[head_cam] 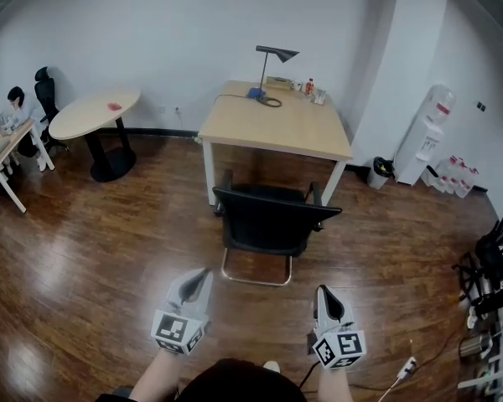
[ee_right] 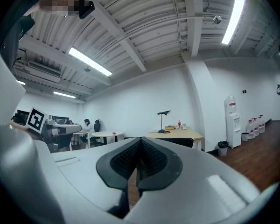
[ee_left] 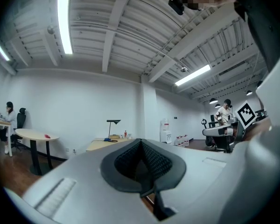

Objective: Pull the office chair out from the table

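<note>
A black office chair [head_cam: 272, 220] with a chrome sled base stands at the near side of a light wooden table [head_cam: 277, 126], its back toward me. My left gripper [head_cam: 203, 276] and right gripper [head_cam: 322, 293] are held low in front of me, short of the chair and touching nothing. Both are shut with nothing between the pads. In the right gripper view the chair's back [ee_right: 179, 143] shows dark in front of the table [ee_right: 177, 134]. The left gripper [ee_left: 141, 158] and the right gripper [ee_right: 140, 158] fill the lower part of their own views.
A desk lamp [head_cam: 271, 74] and small bottles [head_cam: 310, 88] stand on the table. A round table [head_cam: 95, 114] is at the left, with a seated person [head_cam: 15, 107] beyond. A water dispenser [head_cam: 427, 134] and a bin [head_cam: 382, 172] stand right. Metal racks [head_cam: 490, 291] crowd the right edge.
</note>
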`<state>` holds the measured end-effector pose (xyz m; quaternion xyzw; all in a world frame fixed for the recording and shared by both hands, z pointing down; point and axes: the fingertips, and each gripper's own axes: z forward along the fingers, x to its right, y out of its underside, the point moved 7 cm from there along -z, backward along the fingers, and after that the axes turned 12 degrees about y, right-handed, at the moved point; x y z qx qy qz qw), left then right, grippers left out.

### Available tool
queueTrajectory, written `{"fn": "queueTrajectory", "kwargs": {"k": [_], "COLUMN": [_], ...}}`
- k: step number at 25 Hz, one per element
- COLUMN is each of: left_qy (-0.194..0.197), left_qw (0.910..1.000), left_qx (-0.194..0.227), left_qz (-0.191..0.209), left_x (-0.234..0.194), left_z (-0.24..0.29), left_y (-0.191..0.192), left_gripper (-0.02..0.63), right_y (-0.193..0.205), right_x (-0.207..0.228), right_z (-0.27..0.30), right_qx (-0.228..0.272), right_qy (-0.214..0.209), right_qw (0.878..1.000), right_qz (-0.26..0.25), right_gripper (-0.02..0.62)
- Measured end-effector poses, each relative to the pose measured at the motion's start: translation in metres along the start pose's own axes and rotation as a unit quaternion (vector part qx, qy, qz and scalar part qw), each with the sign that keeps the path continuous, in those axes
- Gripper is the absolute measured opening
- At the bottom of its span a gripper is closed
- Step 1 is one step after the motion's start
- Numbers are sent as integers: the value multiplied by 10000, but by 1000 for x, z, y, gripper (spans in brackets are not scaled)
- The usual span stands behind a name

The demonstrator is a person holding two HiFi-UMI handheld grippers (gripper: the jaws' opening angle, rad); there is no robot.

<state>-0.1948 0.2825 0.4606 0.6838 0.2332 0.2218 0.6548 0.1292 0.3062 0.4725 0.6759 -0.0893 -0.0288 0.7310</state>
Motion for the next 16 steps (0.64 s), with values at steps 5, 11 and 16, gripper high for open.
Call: {"fn": "queueTrajectory", "kwargs": {"k": [5, 11, 16], "left_qy": [-59, -179, -241], "left_qw": [10000, 9996, 9995], "left_qx": [-44, -48, -42], "left_qz": [-33, -189, -202], "left_x": [-1, -1, 1], "left_z": [15, 22, 36], "left_y": [2, 6, 5], "left_gripper": [2, 2, 2], "right_y": [-4, -13, -18], "right_x": [18, 37, 47], "right_z": [11, 20, 25], "right_qx": [9, 5, 2], "right_qy": [-67, -139, -208], "right_qw": [10000, 9999, 9997], "right_qz": [10, 0, -108], "right_gripper": [11, 11, 11]}}
